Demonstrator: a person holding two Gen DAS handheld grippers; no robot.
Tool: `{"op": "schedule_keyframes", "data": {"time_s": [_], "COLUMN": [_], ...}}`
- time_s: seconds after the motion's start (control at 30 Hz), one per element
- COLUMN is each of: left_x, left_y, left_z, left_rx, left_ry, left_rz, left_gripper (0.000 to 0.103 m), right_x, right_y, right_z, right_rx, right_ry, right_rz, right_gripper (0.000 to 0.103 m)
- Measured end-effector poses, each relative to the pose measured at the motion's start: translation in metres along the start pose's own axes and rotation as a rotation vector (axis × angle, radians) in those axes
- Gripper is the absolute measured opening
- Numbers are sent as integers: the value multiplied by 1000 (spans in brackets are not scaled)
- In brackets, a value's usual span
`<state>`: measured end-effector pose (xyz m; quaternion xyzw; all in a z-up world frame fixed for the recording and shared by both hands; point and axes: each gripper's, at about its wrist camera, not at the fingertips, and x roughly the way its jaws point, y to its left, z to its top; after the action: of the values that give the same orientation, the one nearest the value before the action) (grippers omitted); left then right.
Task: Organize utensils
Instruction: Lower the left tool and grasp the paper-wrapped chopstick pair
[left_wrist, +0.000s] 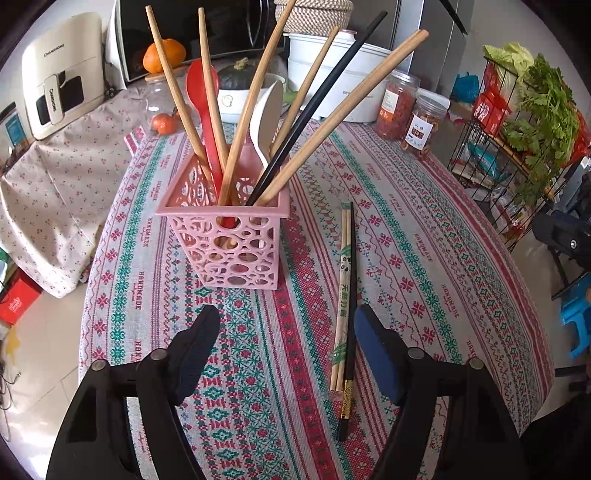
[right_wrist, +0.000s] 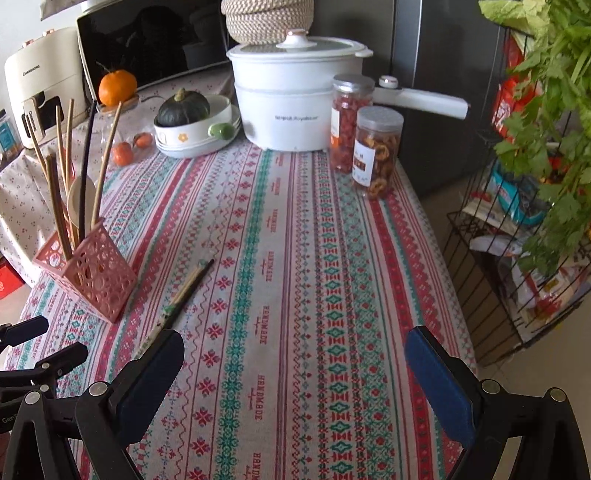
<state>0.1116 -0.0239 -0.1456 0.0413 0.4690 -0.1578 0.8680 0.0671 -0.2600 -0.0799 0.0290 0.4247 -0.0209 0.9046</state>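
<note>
**Q:** What does the figure show of the task's progress?

**A:** Most utensils already stand in the pink holder (left_wrist: 221, 236), at centre of the left wrist view: several wooden chopsticks (left_wrist: 255, 96), one black chopstick (left_wrist: 317, 103), a red spoon (left_wrist: 201, 83) and a white spoon (left_wrist: 267, 110). That part reads as done.

**Q:** What is left?

**A:** A small bundle lies flat on the worktop (left_wrist: 424, 240), just right of the holder and apart from it: a paper-sleeved pair of wooden chopsticks (left_wrist: 342, 295) with a loose black chopstick (left_wrist: 350, 314) touching its right side. In the right wrist view the same bundle (right_wrist: 184, 291) appears at lower left, beside the holder (right_wrist: 92, 273). No other loose utensil is visible, so by judgement the task is nearly complete.

**Q:** State of each claw?

**A:** The left claw (left_wrist: 286, 328) hovers low over the cloth at the bottom of its frame, jaws spread wide and holding nothing; the bundle's near end lies just inside its right finger. The right claw (right_wrist: 291, 350) is likewise spread and empty, over bare cloth at lower centre, well apart from the bundle.

**Q:** The step in hand?

**A:** Probably the left claw taking up the remaining chopsticks for the holder
</note>
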Motion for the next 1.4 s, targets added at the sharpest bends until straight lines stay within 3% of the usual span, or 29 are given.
{"op": "schedule_keyframes", "data": {"time_s": [0.1,0.23,0.4,0.5,0.73,0.83,1.03,1.17,1.23,1.4], "left_x": [13,28,55,69,73,71,58,45,43,39], "left_y": [3,2,-7,-10,-27,-38,-39,-35,-34,-27], "left_z": [-3,-5,0,0,2,-1,-18,-31,-34,-21], "left_rx": [-21,-43,-21,-28,31,78,85,129,138,125], "left_ry": [53,74,95,119,166,194,285,329,348,266], "left_rz": [-55,-133,-156,-211,-242,-221,-214,-125,-127,-165], "left_gripper": [42,31,18,18,16,5,5,5,5,7], "right_x": [14,25,30,32,37,37,37,38,39,44], "right_y": [0,1,5,4,0,2,6,5,5,4], "right_z": [-6,-12,-14,-15,-15,-14,-13,-12,-12,-11], "right_rx": [5,9,-2,-2,14,16,11,18,23,34], "right_ry": [66,116,137,143,159,159,160,163,167,181], "right_rz": [17,32,34,28,25,26,32,39,40,46], "right_gripper": [99,99,99,99,99,99,99,99,99,99]}}
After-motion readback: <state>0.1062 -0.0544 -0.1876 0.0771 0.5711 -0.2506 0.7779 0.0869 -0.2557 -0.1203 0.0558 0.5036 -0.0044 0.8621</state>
